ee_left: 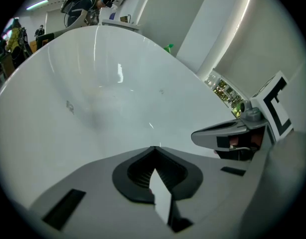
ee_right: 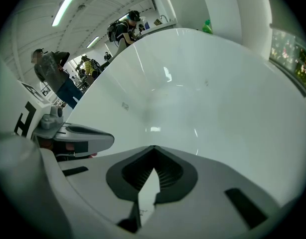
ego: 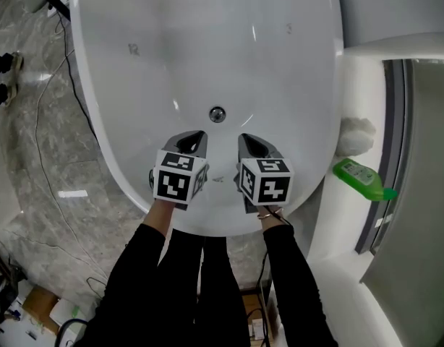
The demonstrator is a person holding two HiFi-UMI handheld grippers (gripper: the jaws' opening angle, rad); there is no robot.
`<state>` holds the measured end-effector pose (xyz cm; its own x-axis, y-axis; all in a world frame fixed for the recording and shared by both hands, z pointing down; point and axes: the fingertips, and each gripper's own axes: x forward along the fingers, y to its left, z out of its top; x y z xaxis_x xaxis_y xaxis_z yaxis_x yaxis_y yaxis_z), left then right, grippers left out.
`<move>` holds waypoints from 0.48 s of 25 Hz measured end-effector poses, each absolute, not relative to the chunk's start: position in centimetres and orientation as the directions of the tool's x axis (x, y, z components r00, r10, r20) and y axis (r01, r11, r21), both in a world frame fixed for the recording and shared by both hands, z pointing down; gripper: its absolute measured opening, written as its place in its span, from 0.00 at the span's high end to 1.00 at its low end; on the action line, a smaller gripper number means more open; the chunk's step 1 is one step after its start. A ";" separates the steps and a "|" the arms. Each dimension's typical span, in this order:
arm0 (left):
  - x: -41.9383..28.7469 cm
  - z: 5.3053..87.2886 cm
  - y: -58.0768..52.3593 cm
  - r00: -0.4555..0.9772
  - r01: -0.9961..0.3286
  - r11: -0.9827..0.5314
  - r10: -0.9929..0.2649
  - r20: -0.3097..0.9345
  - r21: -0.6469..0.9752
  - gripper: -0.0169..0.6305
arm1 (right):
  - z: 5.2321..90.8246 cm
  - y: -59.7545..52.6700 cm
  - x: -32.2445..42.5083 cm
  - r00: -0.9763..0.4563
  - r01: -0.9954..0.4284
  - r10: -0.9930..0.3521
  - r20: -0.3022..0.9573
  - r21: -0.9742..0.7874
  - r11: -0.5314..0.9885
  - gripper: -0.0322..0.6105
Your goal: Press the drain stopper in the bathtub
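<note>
The round chrome drain stopper [ego: 218, 113] sits in the floor of the white bathtub [ego: 135, 63], seen only in the head view. My left gripper [ego: 197, 137] hovers just short of it, a little to its left, jaws shut with nothing between them. My right gripper [ego: 248, 142] hangs beside it to the right, also shut and empty. In the left gripper view the shut left gripper [ee_left: 154, 148] points at bare tub wall, with the right gripper [ee_left: 228, 133] alongside. In the right gripper view the right gripper [ee_right: 154, 147] faces the tub wall, the left gripper [ee_right: 78, 133] beside it.
A green bottle [ego: 363, 178] lies on the white ledge to the tub's right, next to a white lump [ego: 356, 136]. A thin cable [ego: 52, 107] runs over the marble floor on the left. People [ee_right: 53, 76] stand beyond the tub's far end.
</note>
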<state>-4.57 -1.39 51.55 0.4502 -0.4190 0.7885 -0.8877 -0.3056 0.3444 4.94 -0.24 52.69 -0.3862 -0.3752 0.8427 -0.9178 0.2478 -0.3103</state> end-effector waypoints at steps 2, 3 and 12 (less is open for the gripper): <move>-4.9 51.0 -1.3 0.449 -0.889 -0.304 -0.421 0.788 0.344 0.97 | 52.2 -0.2 4.7 -0.386 -0.917 -0.375 0.843 -0.307 0.254 0.95; -5.0 50.8 -1.3 0.449 -0.889 -0.302 -0.422 0.788 0.344 0.97 | 52.0 -0.1 4.7 -0.386 -0.917 -0.375 0.843 -0.305 0.257 0.95; -5.7 50.6 -2.2 0.461 -0.884 -0.289 -0.410 0.787 0.368 0.97 | 51.0 -0.6 4.2 -0.385 -0.914 -0.378 0.842 -0.292 0.280 0.95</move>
<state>-5.75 -2.22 50.57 0.4615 -0.4099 0.7868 -0.8838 -0.2890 0.3678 4.18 -0.61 51.00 -0.3847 -0.3779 0.8421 -0.9145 0.2801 -0.2921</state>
